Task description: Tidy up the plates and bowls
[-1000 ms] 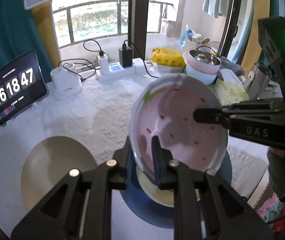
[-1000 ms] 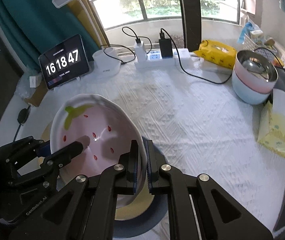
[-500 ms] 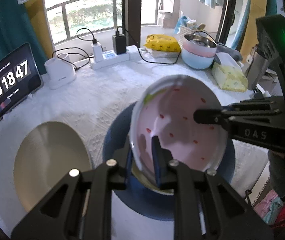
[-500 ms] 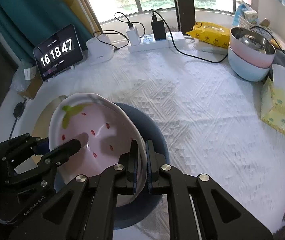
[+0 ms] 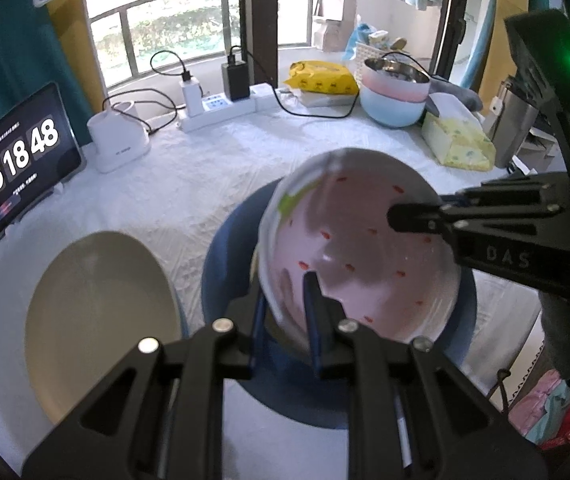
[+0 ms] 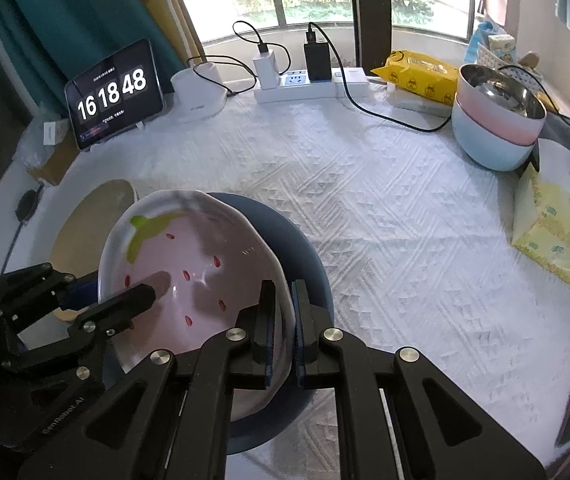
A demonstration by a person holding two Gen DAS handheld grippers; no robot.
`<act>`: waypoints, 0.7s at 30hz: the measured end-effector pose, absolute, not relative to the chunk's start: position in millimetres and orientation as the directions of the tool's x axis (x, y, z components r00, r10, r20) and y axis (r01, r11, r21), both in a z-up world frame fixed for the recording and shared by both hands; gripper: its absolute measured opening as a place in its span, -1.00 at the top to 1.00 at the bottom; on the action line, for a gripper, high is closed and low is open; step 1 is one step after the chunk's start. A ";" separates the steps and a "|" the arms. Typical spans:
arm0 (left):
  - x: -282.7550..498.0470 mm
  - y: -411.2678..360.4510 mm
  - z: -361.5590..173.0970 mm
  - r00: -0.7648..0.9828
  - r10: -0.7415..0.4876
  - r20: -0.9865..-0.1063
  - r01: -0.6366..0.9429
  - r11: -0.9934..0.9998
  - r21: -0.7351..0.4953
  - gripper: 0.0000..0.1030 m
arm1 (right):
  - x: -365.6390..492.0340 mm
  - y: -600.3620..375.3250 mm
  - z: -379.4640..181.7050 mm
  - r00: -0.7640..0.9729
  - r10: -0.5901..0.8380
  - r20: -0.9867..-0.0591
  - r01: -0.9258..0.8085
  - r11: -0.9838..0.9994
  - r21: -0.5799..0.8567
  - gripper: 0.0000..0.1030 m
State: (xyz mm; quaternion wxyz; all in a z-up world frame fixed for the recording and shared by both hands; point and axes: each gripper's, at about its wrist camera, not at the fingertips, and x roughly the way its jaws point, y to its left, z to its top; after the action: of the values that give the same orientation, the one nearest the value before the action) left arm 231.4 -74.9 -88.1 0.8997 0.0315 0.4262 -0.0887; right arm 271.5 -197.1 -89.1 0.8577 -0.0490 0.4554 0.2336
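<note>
A pink strawberry-pattern bowl [image 5: 365, 248] [image 6: 205, 276] hangs tilted just above a dark blue plate [image 5: 225, 264] [image 6: 305, 252]. My left gripper [image 5: 285, 296] is shut on the bowl's near rim, one finger inside and one outside; in the right wrist view, the left gripper [image 6: 117, 292] comes in from the left. My right gripper [image 6: 283, 286] is shut on the opposite rim and enters the left wrist view, the right gripper [image 5: 421, 210], from the right. A sliver of a cream dish [image 5: 255, 266] shows under the bowl. A beige plate [image 5: 97, 312] [image 6: 93, 216] lies left of the blue one.
Along the table's far side stand a tablet clock [image 6: 115, 92], a white charger base [image 6: 199, 94], a power strip [image 6: 297, 84] with trailing cables, and stacked pink and blue bowls [image 6: 497, 124]. A yellow tissue pack [image 6: 553, 220] lies on the right. White tablecloth [image 6: 385, 220] stretches between.
Both grippers have come down a little with the pink bowl, and more of the blue plate shows beneath it. The grips have not changed.
</note>
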 end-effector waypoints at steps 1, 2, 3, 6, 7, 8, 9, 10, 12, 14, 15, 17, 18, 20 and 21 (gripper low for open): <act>230.7 -73.6 -88.5 0.622 -0.133 -0.771 0.185 0.983 -0.021 0.64 | 271.3 -196.6 -89.3 0.477 0.357 -0.803 -0.449 0.884 0.126 0.82; 230.3 -72.4 -88.5 0.623 -0.132 -0.771 0.182 0.983 -0.021 0.63 | 271.9 -196.3 -89.6 0.475 0.356 -0.805 -0.451 0.884 0.125 0.82; 229.8 -71.1 -88.1 0.623 -0.134 -0.770 0.180 0.983 -0.026 0.63 | 272.9 -196.4 -90.5 0.469 0.357 -0.808 -0.450 0.884 0.130 0.80; 231.3 -65.7 -89.9 0.619 -0.138 -0.773 0.170 0.985 -0.039 0.62 | 273.9 -195.6 -91.9 0.463 0.357 -0.812 -0.454 0.882 0.128 0.78; 231.3 -64.9 -91.2 0.618 -0.139 -0.774 0.172 0.984 -0.039 0.62 | 273.4 -195.0 -92.0 0.464 0.355 -0.811 -0.455 0.882 0.126 0.78; 231.2 -64.4 -91.8 0.620 -0.137 -0.773 0.172 0.984 -0.037 0.62 | 273.3 -194.0 -92.5 0.462 0.353 -0.813 -0.456 0.881 0.123 0.78; 230.7 -64.3 -91.7 0.620 -0.138 -0.772 0.172 0.984 -0.038 0.62 | 272.8 -193.6 -92.6 0.463 0.352 -0.813 -0.457 0.881 0.122 0.78; 230.7 -64.5 -91.5 0.620 -0.138 -0.773 0.171 0.984 -0.038 0.62 | 273.2 -193.5 -92.8 0.463 0.352 -0.813 -0.457 0.881 0.121 0.78; 229.8 -63.2 -91.7 0.621 -0.140 -0.771 0.170 0.985 -0.042 0.62 | 273.7 -194.0 -92.6 0.461 0.356 -0.813 -0.458 0.880 0.126 0.78; 228.0 -61.3 -89.8 0.624 -0.145 -0.768 0.171 0.984 -0.047 0.62 | 273.7 -194.8 -92.7 0.457 0.362 -0.812 -0.456 0.879 0.135 0.78; 226.6 -60.1 -88.3 0.627 -0.149 -0.765 0.173 0.984 -0.050 0.60 | 273.5 -195.4 -92.7 0.455 0.365 -0.812 -0.456 0.879 0.139 0.78; 225.3 -58.2 -84.7 0.631 -0.153 -0.760 0.176 0.983 -0.051 0.60 | 274.1 -196.5 -92.1 0.451 0.371 -0.812 -0.455 0.878 0.149 0.78; 225.2 -57.2 -83.4 0.633 -0.154 -0.759 0.177 0.983 -0.052 0.60 | 274.4 -197.1 -91.8 0.449 0.374 -0.812 -0.454 0.878 0.153 0.78; 225.9 -55.2 -81.1 0.634 -0.155 -0.758 0.173 0.983 -0.056 0.60 | 275.1 -198.2 -90.9 0.446 0.379 -0.811 -0.452 0.877 0.162 0.78; 225.8 -53.8 -80.5 0.635 -0.158 -0.756 0.171 0.983 -0.061 0.60 | 275.2 -199.0 -90.0 0.446 0.382 -0.809 -0.451 0.877 0.166 0.78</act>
State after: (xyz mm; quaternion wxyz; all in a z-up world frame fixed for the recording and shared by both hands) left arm 225.8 -53.8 -80.5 0.9041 0.0082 0.4174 -0.0910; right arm 275.2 -199.0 -90.0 0.8494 -0.0365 0.4659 0.2452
